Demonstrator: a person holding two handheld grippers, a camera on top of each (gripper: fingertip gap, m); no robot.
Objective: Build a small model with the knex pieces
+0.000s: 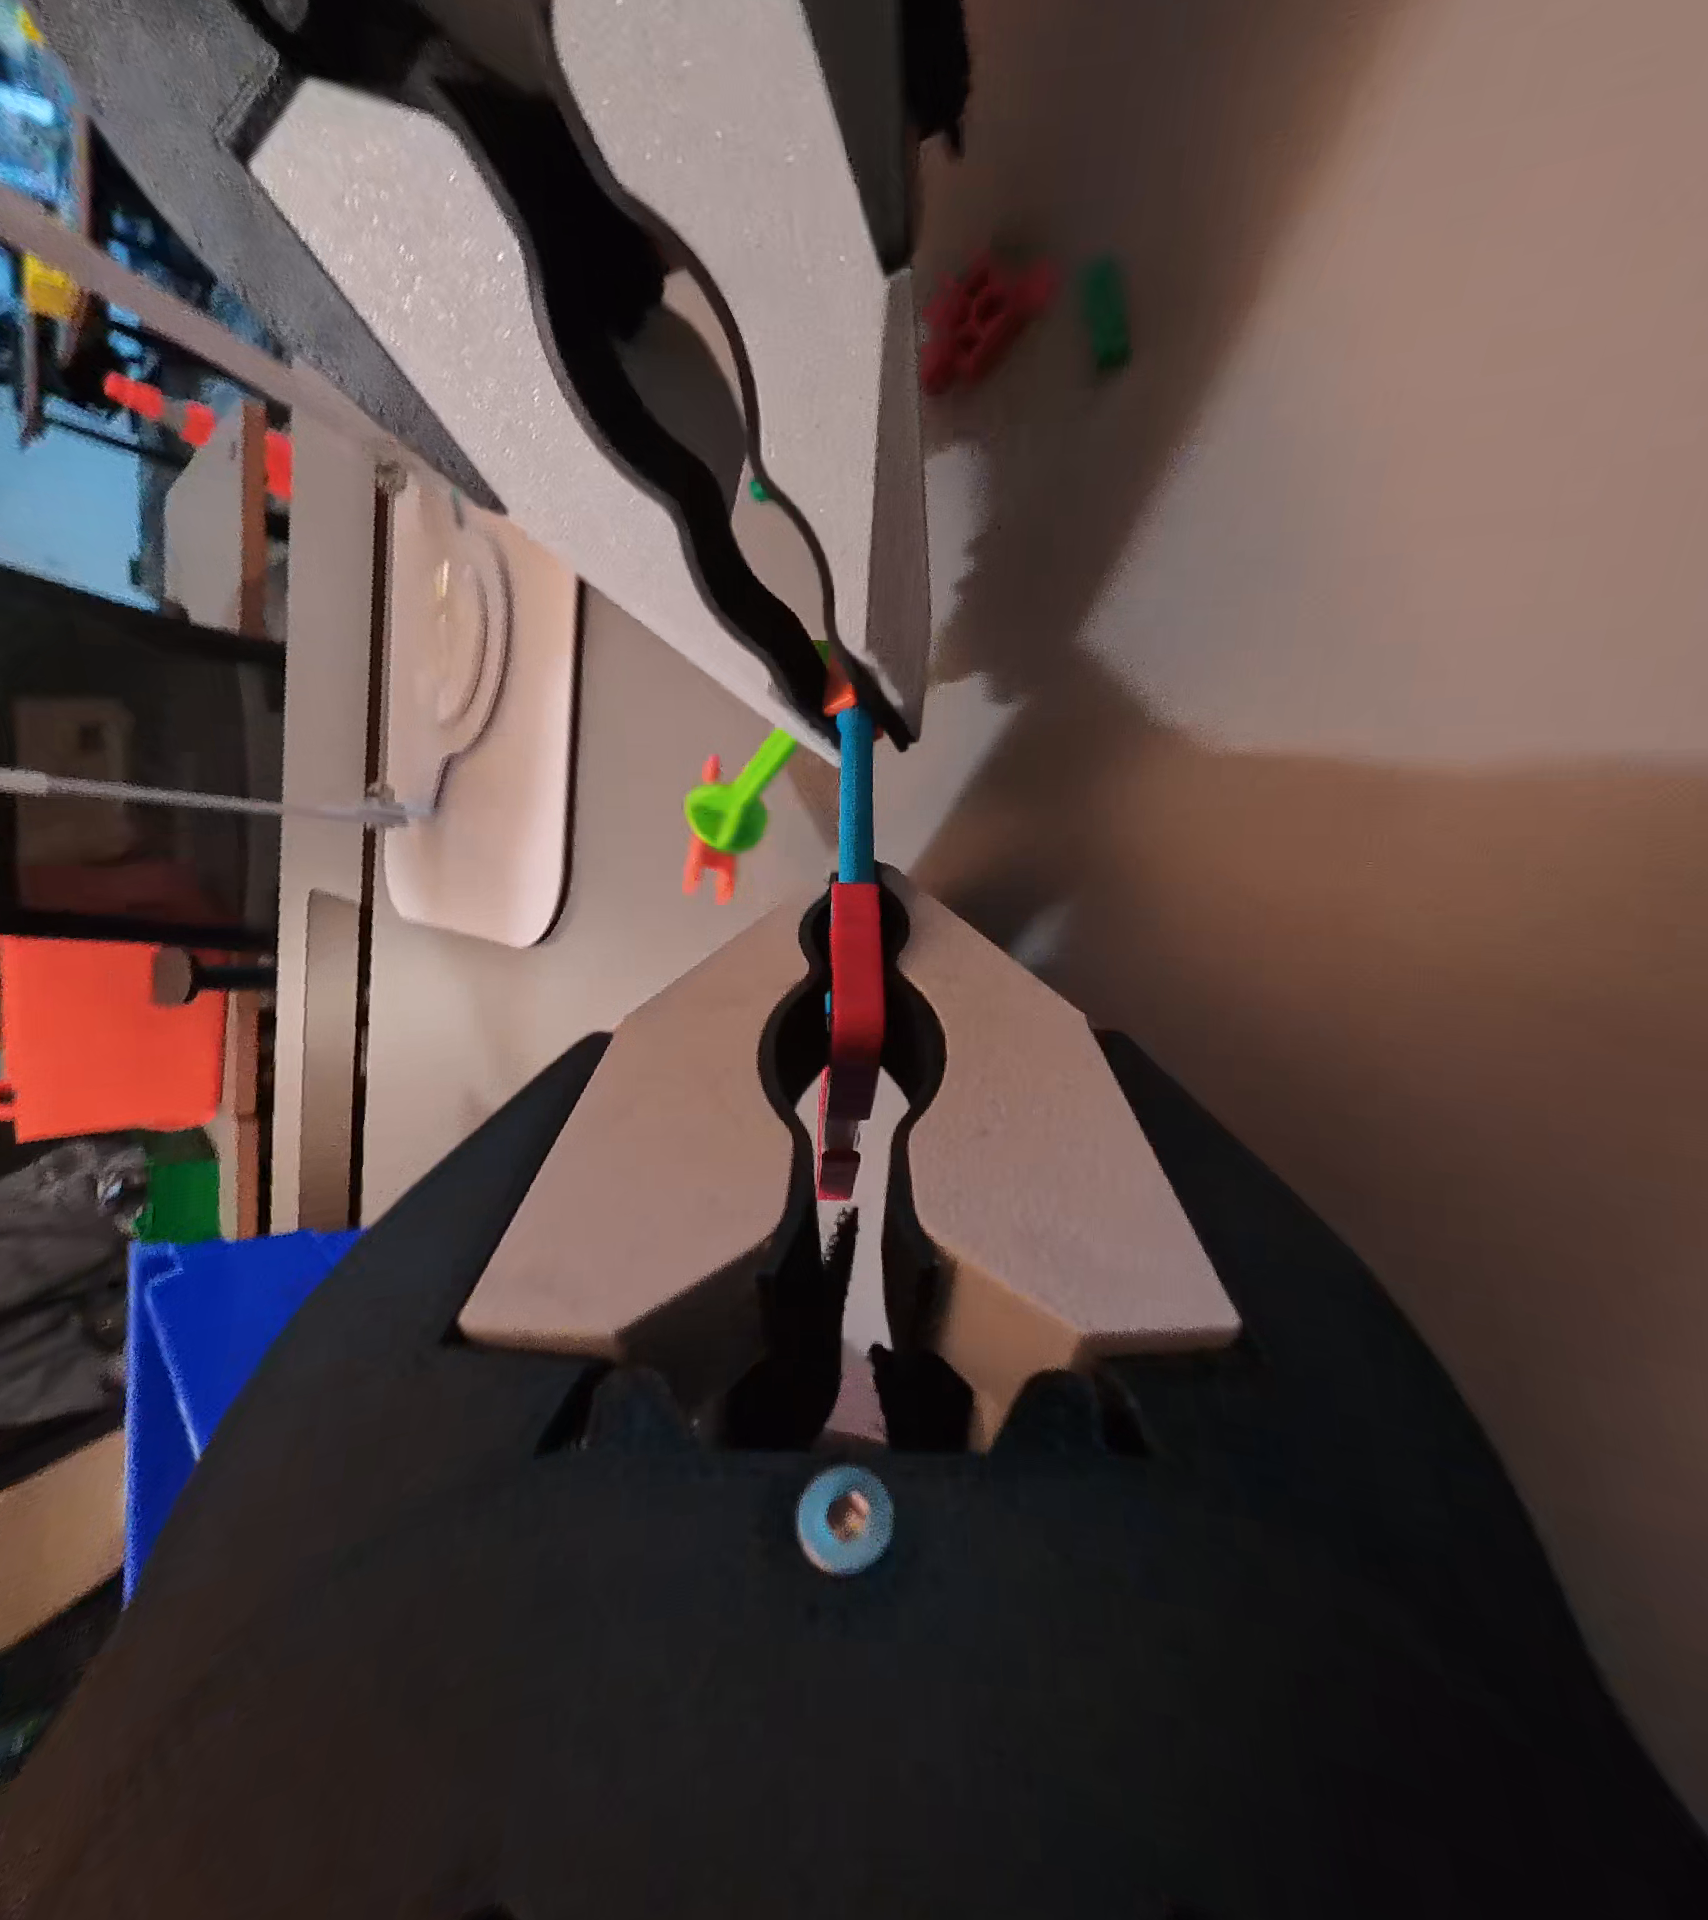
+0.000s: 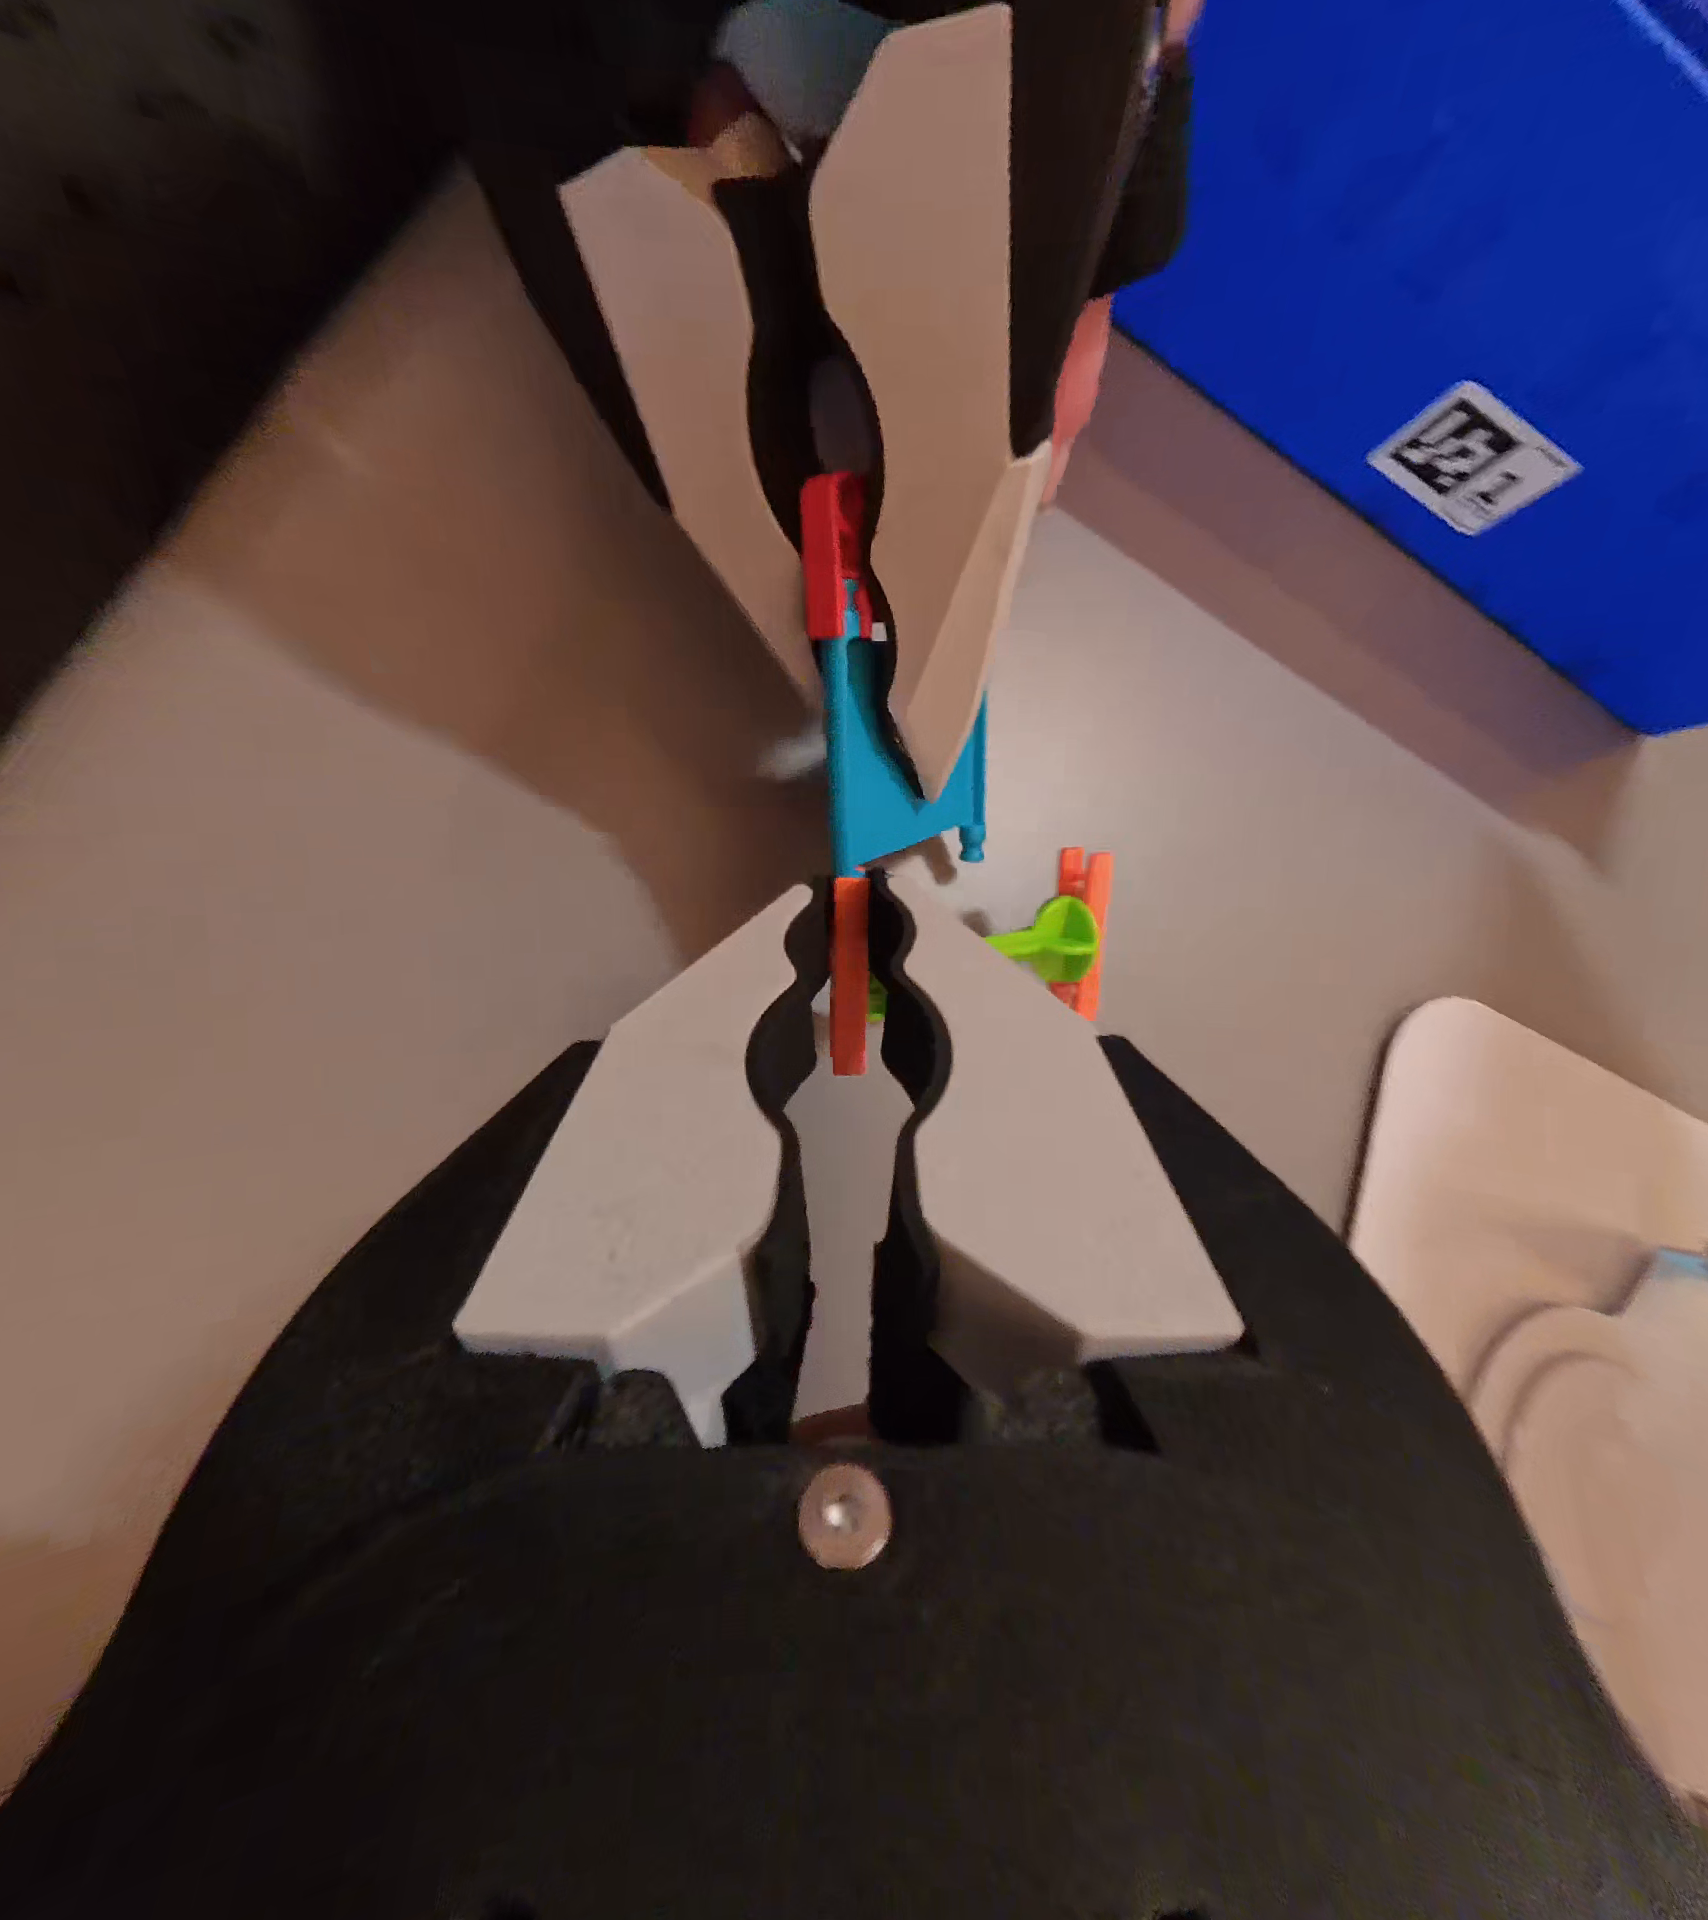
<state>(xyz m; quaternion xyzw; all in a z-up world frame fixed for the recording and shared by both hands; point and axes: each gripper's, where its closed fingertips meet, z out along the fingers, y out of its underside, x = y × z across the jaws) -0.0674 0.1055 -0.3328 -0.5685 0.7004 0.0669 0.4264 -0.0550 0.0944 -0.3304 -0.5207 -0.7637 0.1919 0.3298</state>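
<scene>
My left gripper (image 1: pixel 855 904) is shut on a flat red piece (image 1: pixel 855 987), seen edge-on between its pads. A blue piece (image 1: pixel 856 800) runs from the red piece up to my right gripper (image 1: pixel 860 717), which comes in from above. In the right wrist view my right gripper (image 2: pixel 850 904) is shut on a thin orange piece (image 2: pixel 848 977) at its fingertips. The orange piece meets the lower corner of the blue piece (image 2: pixel 876 790). Above it, the left gripper (image 2: pixel 871 727) holds the red piece (image 2: pixel 834 561). The joined pieces hang above the table.
A lime green piece lies with an orange piece on the table (image 1: pixel 725 821), also in the right wrist view (image 2: pixel 1063 940). A red piece (image 1: pixel 980 312) and a green piece (image 1: pixel 1104 312) lie farther off. There is a blue bin (image 2: pixel 1504 312) and a white tray (image 2: pixel 1556 1299). Left and right tips are no more than a few centimetres apart.
</scene>
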